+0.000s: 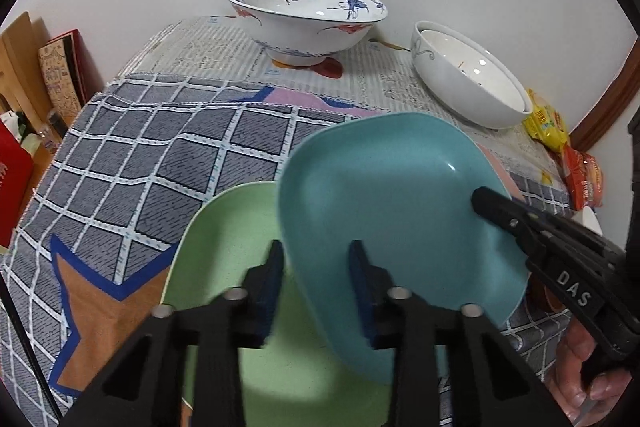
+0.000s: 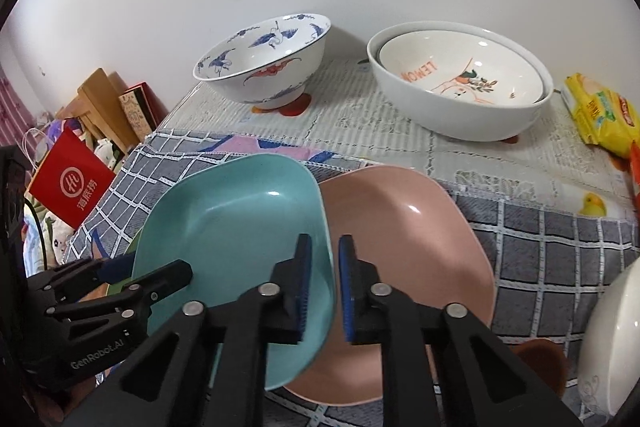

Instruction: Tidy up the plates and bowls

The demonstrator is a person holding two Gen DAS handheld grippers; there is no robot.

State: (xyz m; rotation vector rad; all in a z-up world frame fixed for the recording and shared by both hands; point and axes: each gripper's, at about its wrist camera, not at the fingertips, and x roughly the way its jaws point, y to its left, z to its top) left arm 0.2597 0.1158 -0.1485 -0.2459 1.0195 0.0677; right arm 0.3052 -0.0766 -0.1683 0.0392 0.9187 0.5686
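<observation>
A teal plate point(image 1: 384, 195) is held tilted above the table, over a green plate point(image 1: 224, 259) on its left and a pink plate point(image 2: 408, 235) on its right. My left gripper point(image 1: 316, 283) straddles the teal plate's left rim, jaws close on it. My right gripper point(image 2: 325, 279) straddles its right rim point(image 2: 240, 227) the same way; it also shows in the left wrist view point(image 1: 496, 207). A blue crane-pattern bowl point(image 1: 304, 15) and a white bowl point(image 1: 468, 75) with a smaller bowl nested in it point(image 2: 460, 71) stand at the back.
A grey checked cloth point(image 1: 160, 155) covers the table front. Yellow and orange snack packs point(image 2: 600, 115) lie at the right. A white dish point(image 2: 616, 339) sits at the near right. A red bag point(image 2: 72, 183) and boxes stand off the left edge.
</observation>
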